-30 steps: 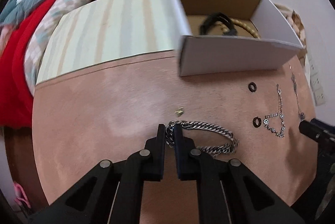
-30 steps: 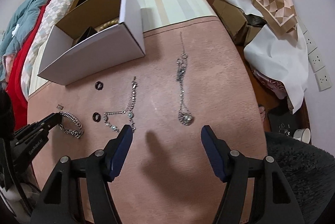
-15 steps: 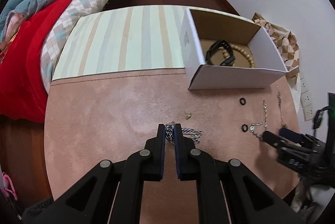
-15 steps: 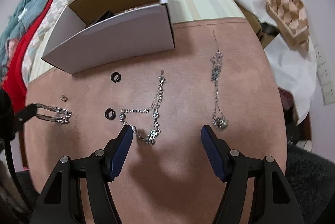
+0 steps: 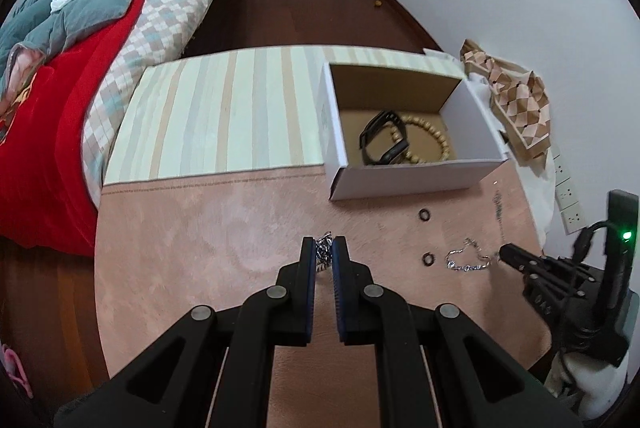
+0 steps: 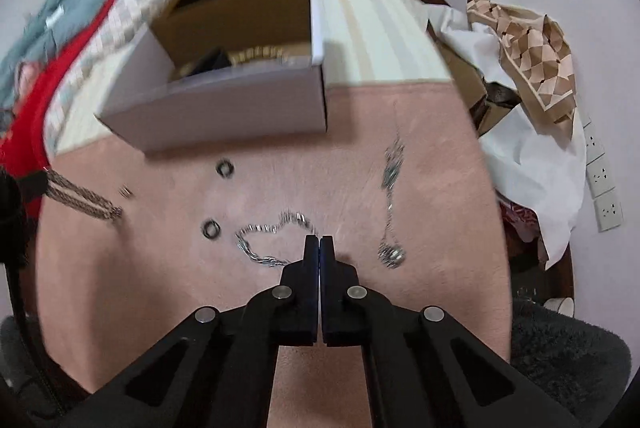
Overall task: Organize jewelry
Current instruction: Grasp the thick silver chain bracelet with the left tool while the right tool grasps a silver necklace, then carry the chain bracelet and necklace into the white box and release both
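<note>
My left gripper (image 5: 323,248) is shut on a heavy silver chain bracelet (image 5: 322,252) and holds it above the pink mat; the bracelet hangs from it in the right wrist view (image 6: 82,199). My right gripper (image 6: 319,242) is shut on the end of a thin silver crystal bracelet (image 6: 268,234), also seen in the left wrist view (image 5: 466,260). A white cardboard box (image 5: 416,181) holds a black band (image 5: 382,139) and a beaded bracelet (image 5: 434,137). Two black rings (image 6: 211,228) (image 6: 225,167) and a long pendant chain (image 6: 390,195) lie on the mat.
A small clasp piece (image 6: 126,191) lies near the left rim of the round pink mat (image 5: 200,248). A striped cloth (image 5: 224,115) lies behind it. A bed with red and grey covers (image 5: 60,67) is at left. Patterned cloth and paper (image 6: 528,59) are piled at right.
My left gripper has lifted the heavy chain bracelet well off the mat. My right gripper has moved down to the thin crystal bracelet and closed on its end.
</note>
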`<state>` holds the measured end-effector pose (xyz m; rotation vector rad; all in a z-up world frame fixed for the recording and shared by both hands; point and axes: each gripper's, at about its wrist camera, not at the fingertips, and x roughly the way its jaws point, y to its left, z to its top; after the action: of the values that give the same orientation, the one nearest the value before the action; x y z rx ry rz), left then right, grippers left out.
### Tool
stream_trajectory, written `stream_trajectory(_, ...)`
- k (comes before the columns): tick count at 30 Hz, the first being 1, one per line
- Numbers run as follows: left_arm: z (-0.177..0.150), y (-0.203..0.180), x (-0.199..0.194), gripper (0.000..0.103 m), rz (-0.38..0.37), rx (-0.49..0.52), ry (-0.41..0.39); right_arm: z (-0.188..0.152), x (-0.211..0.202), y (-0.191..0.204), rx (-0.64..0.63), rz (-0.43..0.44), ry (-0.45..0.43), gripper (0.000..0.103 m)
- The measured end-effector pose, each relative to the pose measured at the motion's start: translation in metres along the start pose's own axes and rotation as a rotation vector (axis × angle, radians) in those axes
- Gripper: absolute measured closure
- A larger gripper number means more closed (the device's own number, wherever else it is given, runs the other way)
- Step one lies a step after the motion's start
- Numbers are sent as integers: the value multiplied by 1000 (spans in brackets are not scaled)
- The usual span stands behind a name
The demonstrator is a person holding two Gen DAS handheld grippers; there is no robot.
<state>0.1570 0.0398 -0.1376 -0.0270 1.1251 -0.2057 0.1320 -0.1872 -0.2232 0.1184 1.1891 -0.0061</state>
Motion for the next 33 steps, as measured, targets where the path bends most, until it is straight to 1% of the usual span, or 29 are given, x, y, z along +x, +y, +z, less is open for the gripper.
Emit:
stream_trajectory(6,19,-8,-23,98,-27,10,-50,21,-47,-8,12,59,-85,103)
stream_trajectory(13,48,-23,-53,98,-58,47,-122,54,-100,-4,-23,108,-186,103)
stream_trajectory(14,51,-25,-56,98,-60,53,-131,59,-104,-2,-34,115,-189,103)
stream_trajectory(15,56,-28,-59,98,-63,60,-141,63,-102,-1,-52,133,-158,103)
stream_trajectory(17,61,-32,-62,98,-66,69,-150,68,-92,-8,-21,180,-119,103)
stream_trajectory(19,62,-36,-62,98,-66,79,-153,66,-68,-12,-27,188,-28,101)
stream_trajectory(20,61,-38,-60,98,-69,81,-150,60,-51,-16,-11,190,16,99)
stream_trajectory(21,59,-39,-56,98,-71,83,-143,54,-39,-19,2,202,36,91)
stream_trajectory(22,56,-40,-53,98,-72,83,-135,47,-26,-19,0,192,53,81)
stream_trajectory(24,49,-41,-45,98,-74,81,-116,33,-8,-17,-23,167,66,72)
stream_trajectory(26,40,-42,-35,98,-75,76,-90,22,6,-12,-48,150,71,68)
stream_trajectory(27,36,-41,-31,98,-75,72,-79,17,11,-8,-65,141,70,62)
stream_trajectory(28,32,-40,-26,98,-76,66,-65,12,15,-3,-92,119,62,54)
stream_trajectory(29,27,-38,-21,98,-74,60,-52,8,19,1,-112,104,59,52)
stream_trajectory(30,23,-36,-16,98,-73,53,-40,5,24,6,-132,83,64,51)
stream_trajectory(33,12,-29,-3,98,-70,30,-9,-3,32,23,-225,-20,33,51)
